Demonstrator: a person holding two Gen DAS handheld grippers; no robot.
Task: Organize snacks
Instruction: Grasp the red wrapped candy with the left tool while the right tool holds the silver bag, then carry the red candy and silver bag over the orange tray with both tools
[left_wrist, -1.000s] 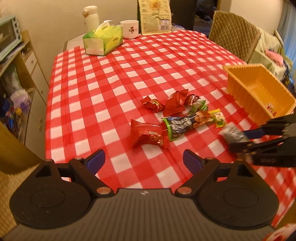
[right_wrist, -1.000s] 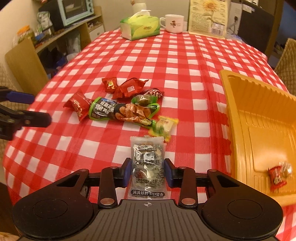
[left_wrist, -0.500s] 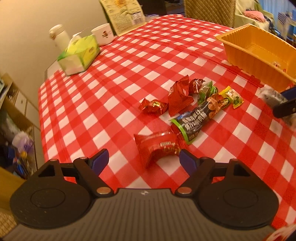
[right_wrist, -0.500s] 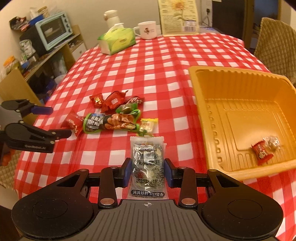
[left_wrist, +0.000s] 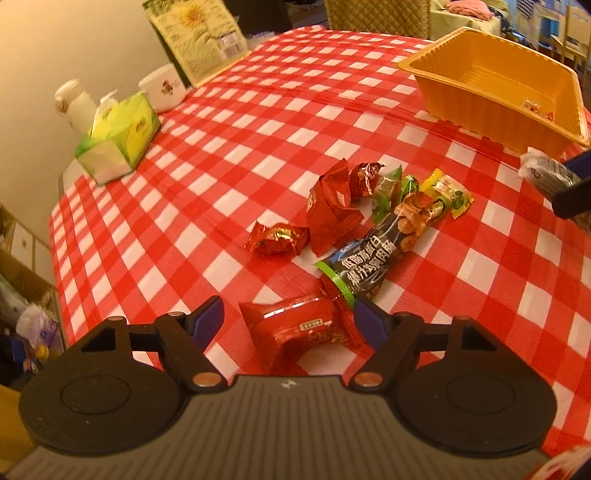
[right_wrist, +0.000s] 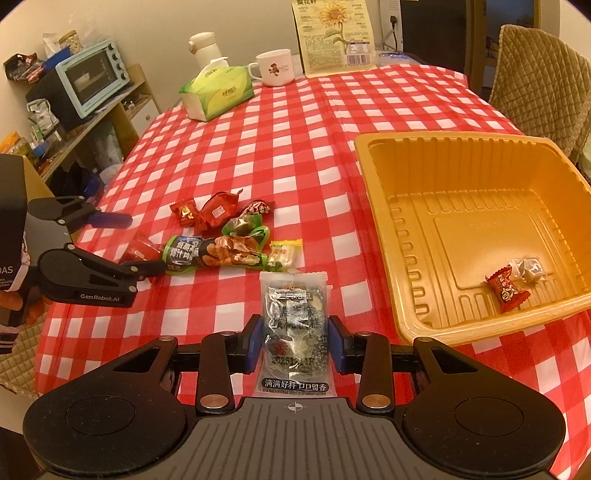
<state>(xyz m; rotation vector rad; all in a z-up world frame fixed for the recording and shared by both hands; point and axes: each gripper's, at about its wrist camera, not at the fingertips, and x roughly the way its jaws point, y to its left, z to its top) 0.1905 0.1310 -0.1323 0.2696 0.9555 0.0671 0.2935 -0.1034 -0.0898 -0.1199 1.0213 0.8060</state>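
Between the blue pads of the left gripper (left_wrist: 288, 321), at the bottom centre of its own view, lies a shiny red plastic snack packet (left_wrist: 301, 332) on the red-and-white checked tablecloth (left_wrist: 229, 155); the jaws are closing and do not yet press it. At the bottom centre of the right wrist view, the right gripper (right_wrist: 294, 341) is clenched on a clear plastic packet with dark filling (right_wrist: 294, 325). Right of centre stands the orange plastic tray (right_wrist: 380, 206), with a small red candy (right_wrist: 506, 288) and a clear wrapped candy (right_wrist: 529, 270) inside. More wrapped snacks (right_wrist: 225, 236) lie in a loose group left of the tray.
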